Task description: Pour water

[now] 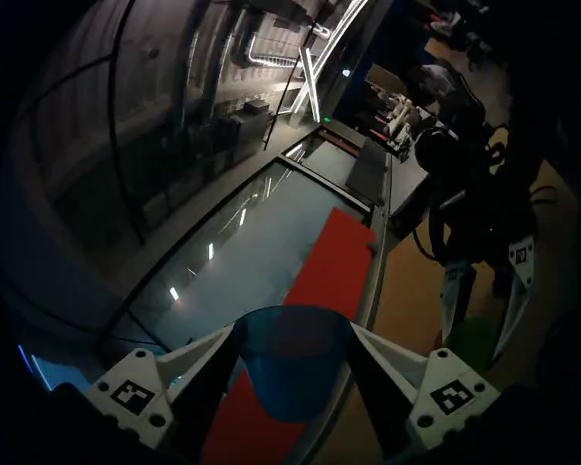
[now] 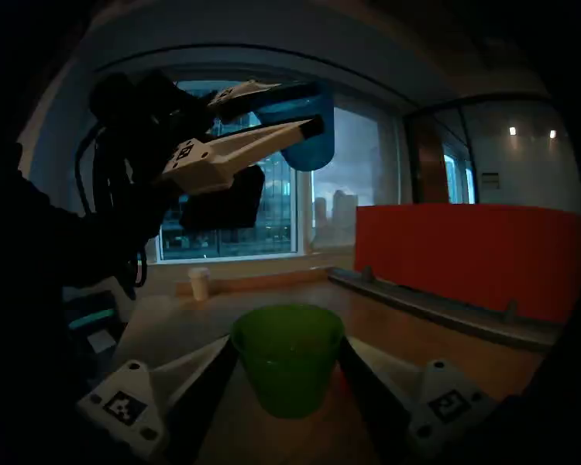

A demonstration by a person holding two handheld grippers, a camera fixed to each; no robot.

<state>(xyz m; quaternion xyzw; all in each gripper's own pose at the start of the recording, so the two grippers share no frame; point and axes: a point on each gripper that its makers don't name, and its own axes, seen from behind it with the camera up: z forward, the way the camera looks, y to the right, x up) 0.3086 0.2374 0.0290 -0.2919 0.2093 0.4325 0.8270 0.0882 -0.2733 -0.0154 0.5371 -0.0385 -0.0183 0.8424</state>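
Blue cup (image 1: 294, 364) pinched between both fingers of left gripper (image 1: 293, 329); in the right gripper view it is raised high before the window (image 2: 236, 217), tilt unclear. Green cup (image 2: 288, 356) clamped upright between the fingers of right gripper (image 2: 288, 341), low over wooden table (image 2: 414, 333), well below the blue cup.

The blue cup (image 1: 294, 364) is see-through plastic, wide at the rim and narrower at the base. It is clamped between the jaws of the left gripper (image 1: 293, 329). In the right gripper view it is raised high and tipped over, above the green cup (image 2: 288, 360). The green cup is also see-through and tapered. It stands upright with its mouth open upward, gripped between the jaws of the right gripper (image 2: 288, 341) just over the wooden counter (image 2: 414, 341). No water can be made out in either cup.
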